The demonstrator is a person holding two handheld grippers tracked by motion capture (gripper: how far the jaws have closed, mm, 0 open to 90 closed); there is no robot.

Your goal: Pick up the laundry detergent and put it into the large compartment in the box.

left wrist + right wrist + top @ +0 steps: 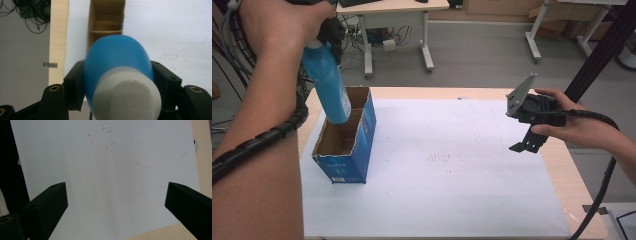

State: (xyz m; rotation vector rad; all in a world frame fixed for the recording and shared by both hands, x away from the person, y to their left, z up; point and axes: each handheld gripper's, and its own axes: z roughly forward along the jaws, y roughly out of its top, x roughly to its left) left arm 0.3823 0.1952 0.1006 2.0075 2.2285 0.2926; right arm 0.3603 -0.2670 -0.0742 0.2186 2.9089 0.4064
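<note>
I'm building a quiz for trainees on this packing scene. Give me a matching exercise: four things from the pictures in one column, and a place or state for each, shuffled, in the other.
Things:
1. blue bottle
2. cardboard box
3. left claw
4. right claw

Places or states:
A. open, nothing between its jaws, above the white sheet
B. stands on the table's left part, top open
C. shut on the bottle just below its white cap
D. held tilted, its lower end inside the box's opening

Pairs: 1-D, 2-B, 3-C, 4-A
</note>
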